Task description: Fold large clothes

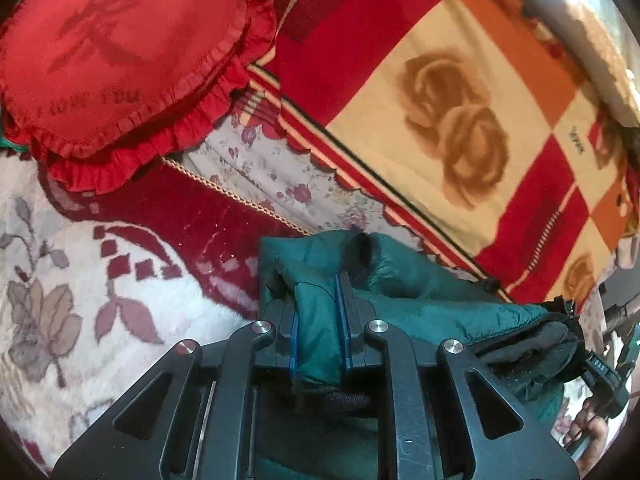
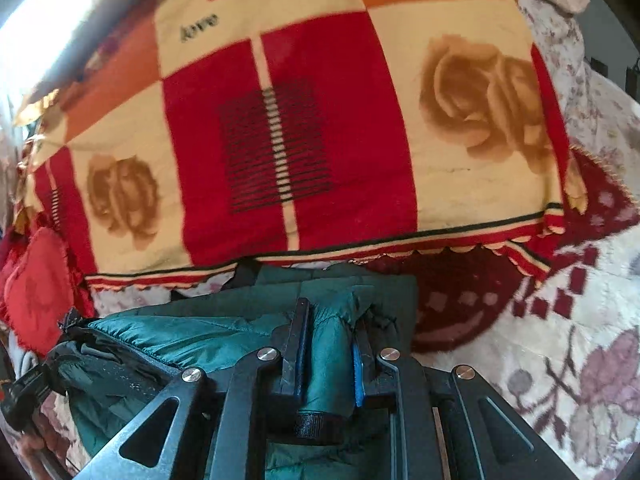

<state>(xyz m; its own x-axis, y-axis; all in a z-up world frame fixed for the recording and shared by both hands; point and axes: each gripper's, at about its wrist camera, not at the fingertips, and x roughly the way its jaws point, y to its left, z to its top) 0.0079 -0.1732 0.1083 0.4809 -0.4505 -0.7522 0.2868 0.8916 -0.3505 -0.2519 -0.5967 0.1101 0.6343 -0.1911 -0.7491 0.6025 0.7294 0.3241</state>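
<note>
The bed (image 1: 100, 280) carries everything here: its plush floral cover runs under me, and a folded checked blanket (image 2: 320, 120) with roses lies across the far side, its scalloped edge just beyond my reach. A red frilled cushion (image 1: 120, 60) sits toward the bed's far left corner, well clear of the work.

The green padded jacket (image 1: 440, 304) is what I am folding, and it hangs lifted between my two hands over the near part of the bed, short of the blanket's edge. I hold it at both ends so the span stays taut and the fold lands straight (a puffy jacket slumps if carried by one side).

My left gripper (image 1: 320, 320) has its jaws clamped on a bunched roll of green fabric. My right gripper (image 2: 330, 344) pinches a sleeve, jaws tight, with the dark ribbed cuff (image 2: 318, 424) poking back toward me.
</note>
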